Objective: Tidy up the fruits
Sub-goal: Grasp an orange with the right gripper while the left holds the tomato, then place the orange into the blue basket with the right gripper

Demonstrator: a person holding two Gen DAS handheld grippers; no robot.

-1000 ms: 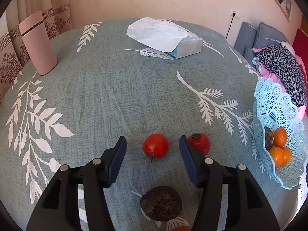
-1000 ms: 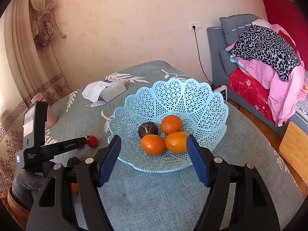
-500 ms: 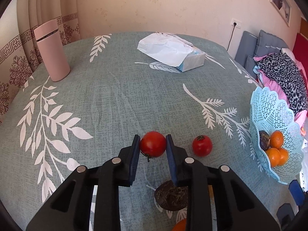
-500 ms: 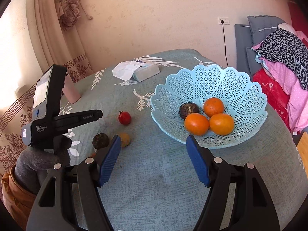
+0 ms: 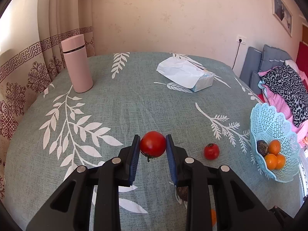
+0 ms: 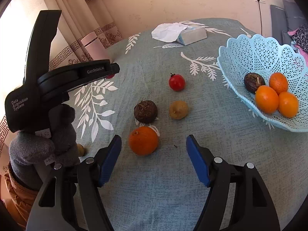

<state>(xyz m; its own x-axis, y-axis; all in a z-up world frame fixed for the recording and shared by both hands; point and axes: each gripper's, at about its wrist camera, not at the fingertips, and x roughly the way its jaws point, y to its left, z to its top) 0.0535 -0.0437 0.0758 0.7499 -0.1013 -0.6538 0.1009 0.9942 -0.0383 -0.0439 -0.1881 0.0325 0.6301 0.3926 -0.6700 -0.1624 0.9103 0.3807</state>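
My left gripper (image 5: 153,144) is shut on a large red tomato (image 5: 153,144) and holds it above the table. A smaller red tomato (image 5: 211,151) lies to its right and also shows in the right wrist view (image 6: 177,82). My right gripper (image 6: 154,148) is open and empty, just above the table, with an orange (image 6: 143,140) between its fingers toward the left one. A dark brown fruit (image 6: 145,111) and a yellow-brown fruit (image 6: 178,109) lie beyond it. The light blue basket (image 6: 256,52) at right holds three oranges and a dark fruit.
A pink flask (image 5: 77,65) stands at the far left of the table. A tissue pack (image 5: 186,77) lies at the back. The left hand-held gripper body (image 6: 48,77) fills the left of the right wrist view. A small fruit (image 6: 80,150) lies beside it.
My left gripper has closed on the large tomato and lifted it. My right gripper has swung left from the basket and lowered over the loose fruits, staying open.
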